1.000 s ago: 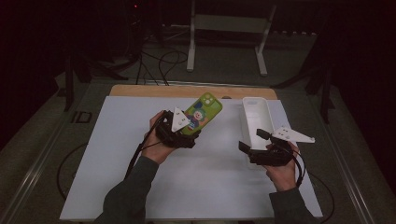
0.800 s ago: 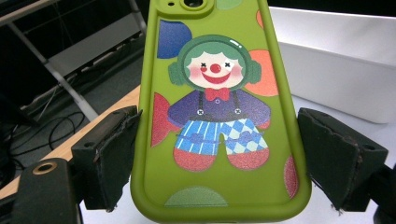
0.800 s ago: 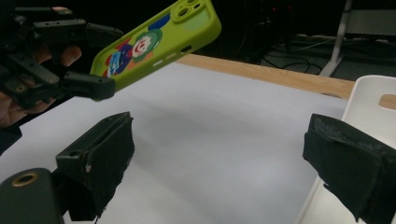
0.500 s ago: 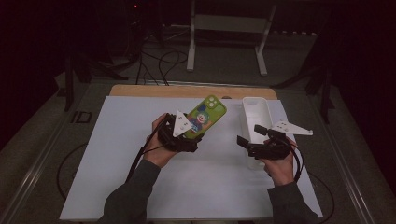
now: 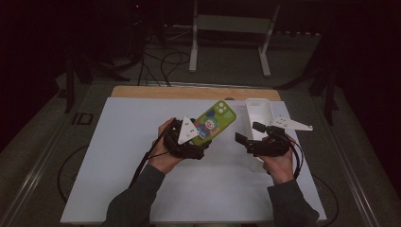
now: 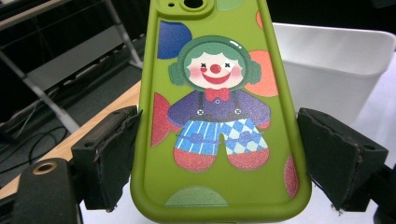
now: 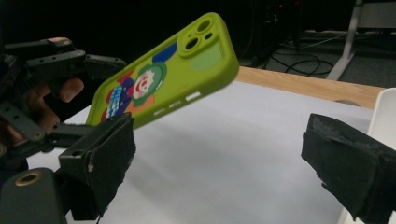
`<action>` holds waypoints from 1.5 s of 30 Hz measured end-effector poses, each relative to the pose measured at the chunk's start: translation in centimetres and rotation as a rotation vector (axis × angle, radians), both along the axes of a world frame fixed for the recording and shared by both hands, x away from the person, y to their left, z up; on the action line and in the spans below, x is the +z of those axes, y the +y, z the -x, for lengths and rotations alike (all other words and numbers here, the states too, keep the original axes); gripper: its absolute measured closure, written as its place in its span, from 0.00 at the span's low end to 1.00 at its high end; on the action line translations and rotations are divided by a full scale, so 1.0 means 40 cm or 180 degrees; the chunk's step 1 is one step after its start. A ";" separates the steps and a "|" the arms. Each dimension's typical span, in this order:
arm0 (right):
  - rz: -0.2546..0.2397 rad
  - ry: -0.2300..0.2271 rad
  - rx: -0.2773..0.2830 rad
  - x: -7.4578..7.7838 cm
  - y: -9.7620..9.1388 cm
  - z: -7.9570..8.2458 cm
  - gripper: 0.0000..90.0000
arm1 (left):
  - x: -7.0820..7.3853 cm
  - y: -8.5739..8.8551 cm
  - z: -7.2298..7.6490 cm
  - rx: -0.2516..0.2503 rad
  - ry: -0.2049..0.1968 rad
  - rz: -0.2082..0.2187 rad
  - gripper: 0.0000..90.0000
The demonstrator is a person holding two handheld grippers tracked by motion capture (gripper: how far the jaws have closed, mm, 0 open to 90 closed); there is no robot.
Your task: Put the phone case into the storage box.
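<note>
A green phone case (image 5: 215,124) with a clown picture on its back is held off the white mat, its camera end pointing away and up. My left gripper (image 5: 202,141) is shut on the lower part of the case (image 6: 217,116), one pad against each long edge. My right gripper (image 5: 247,132) is open to the right of the case, its jaws pointing left at it with a gap between. In the right gripper view the case (image 7: 163,79) hangs tilted above the mat, beyond the open jaws of my right gripper (image 7: 219,154), which hold nothing.
A white rectangular tray (image 5: 257,109) lies on the mat just behind my right hand. The white mat (image 5: 118,156) covers a wooden table (image 5: 156,91). Cables and a metal stand sit on the dark floor beyond the far edge.
The left gripper has drifted slightly to the right with the case. The right gripper has edged a little to the left, toward the case. Neither grip has changed.
</note>
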State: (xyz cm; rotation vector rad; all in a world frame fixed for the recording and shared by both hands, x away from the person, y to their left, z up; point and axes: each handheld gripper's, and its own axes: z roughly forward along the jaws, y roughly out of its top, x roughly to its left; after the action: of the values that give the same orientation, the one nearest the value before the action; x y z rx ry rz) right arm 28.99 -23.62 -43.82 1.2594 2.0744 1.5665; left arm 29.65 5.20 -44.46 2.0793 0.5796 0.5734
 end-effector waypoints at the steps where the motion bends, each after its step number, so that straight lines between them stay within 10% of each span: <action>1: -0.0016 0.0014 0.0003 0.001 0.002 -0.001 0.10 | 0.000 -0.002 0.001 -0.0012 -0.0004 0.0003 0.18; 35: -0.0163 0.0157 0.0090 0.014 0.052 -0.025 0.26 | 0.015 -0.037 0.032 -0.0440 -0.0034 0.0189 0.18; 45: -0.0320 0.0173 0.0211 0.015 0.047 -0.028 0.50 | 0.012 -0.040 0.032 -0.0519 0.0030 0.0189 0.18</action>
State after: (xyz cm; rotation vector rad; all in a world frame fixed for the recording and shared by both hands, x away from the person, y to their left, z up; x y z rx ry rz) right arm 30.12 -21.76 -43.22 1.2929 2.1149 1.7030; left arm 28.36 3.58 -43.98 2.0513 0.4223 0.4471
